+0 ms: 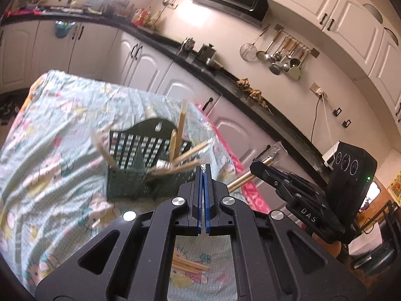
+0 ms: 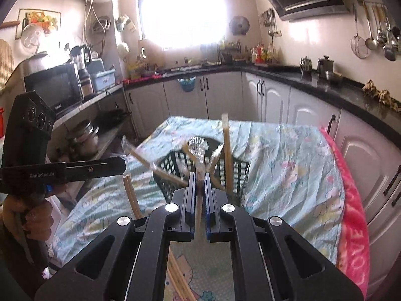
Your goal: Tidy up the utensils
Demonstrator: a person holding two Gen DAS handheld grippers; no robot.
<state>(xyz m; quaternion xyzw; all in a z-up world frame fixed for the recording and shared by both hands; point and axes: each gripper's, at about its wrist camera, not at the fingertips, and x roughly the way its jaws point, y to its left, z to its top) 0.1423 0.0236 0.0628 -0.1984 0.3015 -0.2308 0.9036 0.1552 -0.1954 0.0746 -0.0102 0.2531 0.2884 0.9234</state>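
A dark green perforated utensil basket [image 1: 130, 175] stands on the cloth-covered table and shows in the right wrist view too [image 2: 175, 170]. Several wrapped chopstick pairs [image 1: 180, 128] stick out of it at angles. My left gripper [image 1: 203, 173] is shut on a thin wrapped chopstick pair, whose wrapper tip shows at the pad tips, just right of the basket. My right gripper [image 2: 199, 178] is shut on a wrapped chopstick pair [image 2: 198, 148], held above the basket's near rim. More chopsticks [image 2: 179, 279] lie on the cloth below my right gripper.
The table carries a pale cartoon-print cloth [image 2: 288, 165] with a pink towel [image 2: 353, 220] along its right edge. White cabinets and a black counter [image 2: 313, 80] run behind. A shelf with a microwave [image 2: 54, 87] stands to the left.
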